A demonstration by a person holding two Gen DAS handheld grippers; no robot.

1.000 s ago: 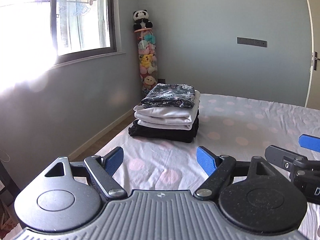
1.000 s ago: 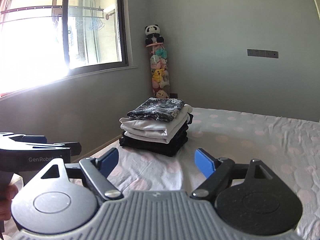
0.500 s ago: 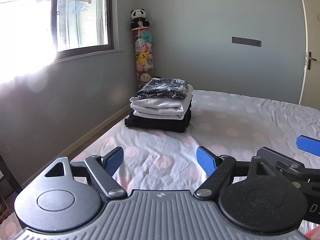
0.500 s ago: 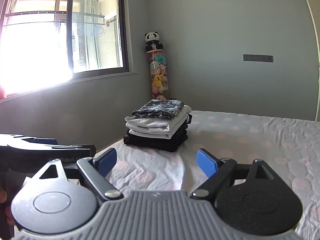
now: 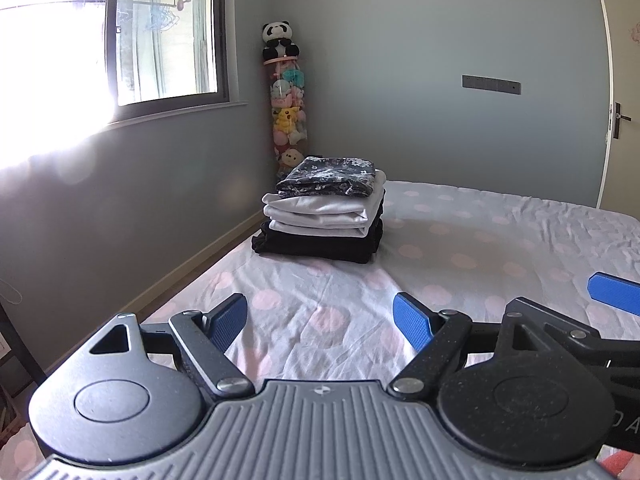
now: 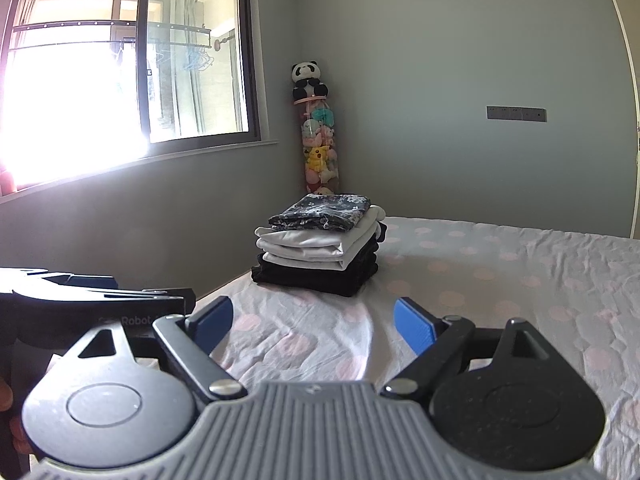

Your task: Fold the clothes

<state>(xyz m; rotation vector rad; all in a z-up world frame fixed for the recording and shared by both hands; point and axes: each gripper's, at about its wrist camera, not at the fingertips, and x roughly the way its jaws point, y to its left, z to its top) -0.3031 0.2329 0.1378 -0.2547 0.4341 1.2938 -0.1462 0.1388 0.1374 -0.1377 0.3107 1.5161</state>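
Observation:
A stack of folded clothes [image 5: 324,210] [image 6: 320,248] sits at the far left corner of the bed: black at the bottom, white in the middle, a dark floral piece on top. My left gripper [image 5: 320,320] hovers open over the pink-dotted sheet [image 5: 460,248], well short of the stack, with nothing between its blue pads. My right gripper [image 6: 312,322] is open too and holds nothing. In the left wrist view the right gripper's body [image 5: 576,344] shows at the right edge. The left gripper's body [image 6: 96,304] fills the left edge of the right wrist view.
The bed's left edge [image 5: 224,272] runs along a narrow floor strip beside the grey wall under a bright window [image 6: 120,80]. A tall tube of plush toys [image 5: 286,104] topped by a panda stands in the corner. A door [image 5: 618,112] is at the far right.
Both grippers have drawn back from the stack, which now looks smaller and farther. Both stay open and empty.

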